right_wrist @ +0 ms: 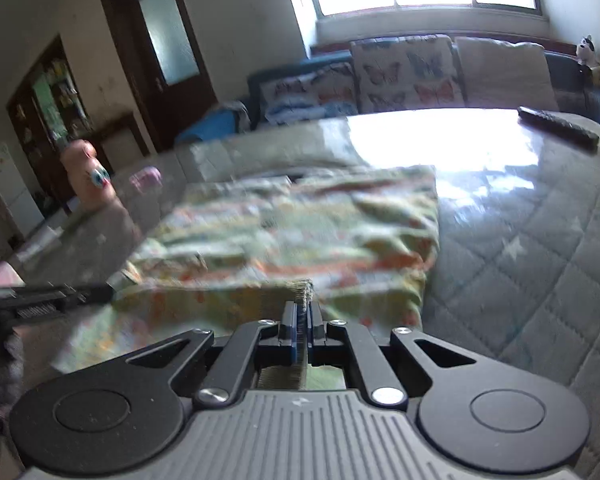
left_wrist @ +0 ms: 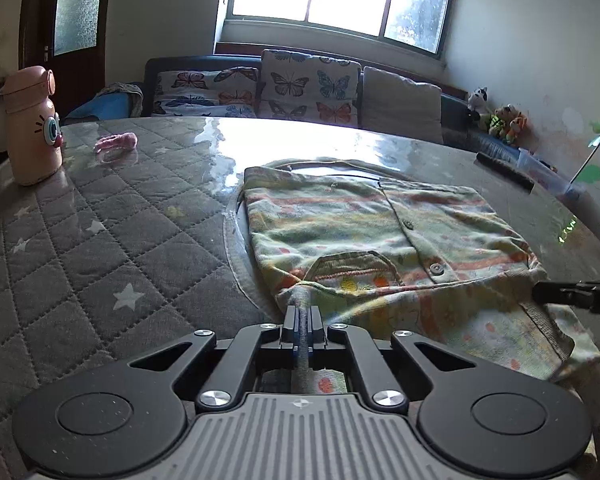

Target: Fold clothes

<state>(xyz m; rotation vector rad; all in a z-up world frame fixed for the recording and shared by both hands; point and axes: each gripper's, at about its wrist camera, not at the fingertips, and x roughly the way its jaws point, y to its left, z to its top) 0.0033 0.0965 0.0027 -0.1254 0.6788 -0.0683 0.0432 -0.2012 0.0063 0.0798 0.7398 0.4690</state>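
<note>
Both hems pinched: left hand-held gripper [left_wrist: 302, 322] and right hand-held gripper [right_wrist: 301, 316] hold the shirt [left_wrist: 364, 224] lying on the desk [left_wrist: 100, 240]; soft, light, probably droops, so I'd grip the ribbed edges

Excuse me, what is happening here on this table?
A person is folding a small patterned shirt on the quilted table. The left tool is shut on its near hem, and the right tool is shut on the hem further right. The shirt looks partly folded. A pink bottle stands off to the left, untouched.
</note>
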